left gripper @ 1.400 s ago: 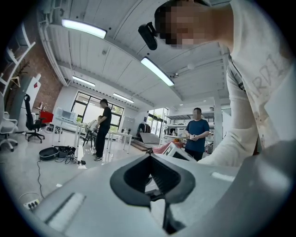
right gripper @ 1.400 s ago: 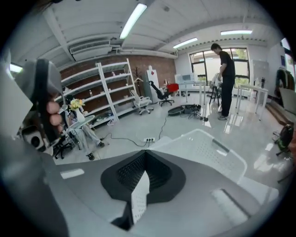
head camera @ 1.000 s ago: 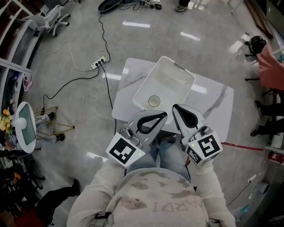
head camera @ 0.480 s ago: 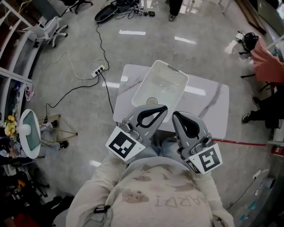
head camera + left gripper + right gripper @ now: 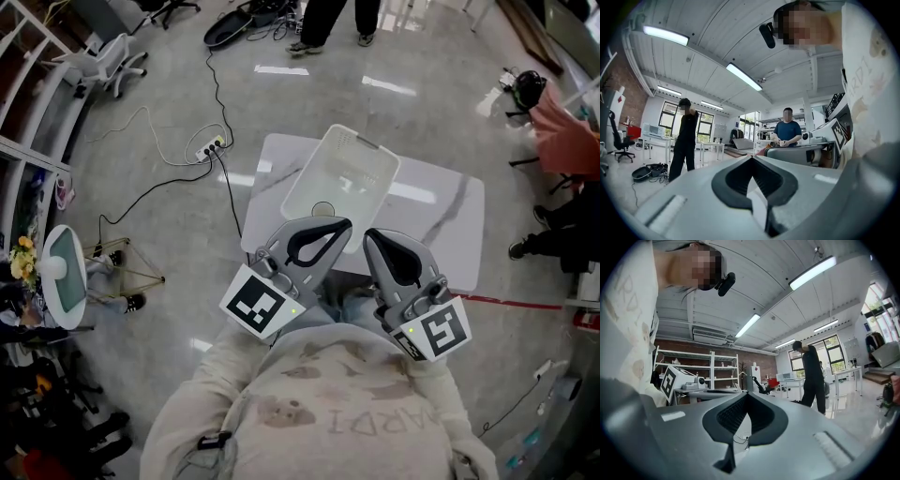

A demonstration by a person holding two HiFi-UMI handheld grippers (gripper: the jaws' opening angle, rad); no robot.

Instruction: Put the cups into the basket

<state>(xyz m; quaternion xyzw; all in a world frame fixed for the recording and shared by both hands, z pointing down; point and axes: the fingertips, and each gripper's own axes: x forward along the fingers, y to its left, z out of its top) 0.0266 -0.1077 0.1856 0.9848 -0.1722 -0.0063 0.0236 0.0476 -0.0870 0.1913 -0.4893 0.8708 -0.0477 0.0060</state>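
A white plastic basket [image 5: 298, 178] stands on the white marble table [image 5: 441, 225]. One pale cup [image 5: 323, 210] sits upright inside it, at the near end. My left gripper [image 5: 347, 223] and right gripper [image 5: 368, 234] are held up side by side close to my chest, short of the table's near edge. Both are shut, tips touching, with nothing between them. In the left gripper view the left gripper [image 5: 751, 157] points out into the room, away from the table. The right gripper [image 5: 746, 393] does the same in the right gripper view. No other cup shows.
A power strip with cables [image 5: 211, 145] lies on the floor left of the table. A person [image 5: 337, 19] stands beyond the table and another person [image 5: 562, 122] is at the right edge. An office chair [image 5: 112, 56] stands far left.
Both grippers stay shut and have barely shifted near my chest. The view tilted a little, and a standing person has come into sight at the top.
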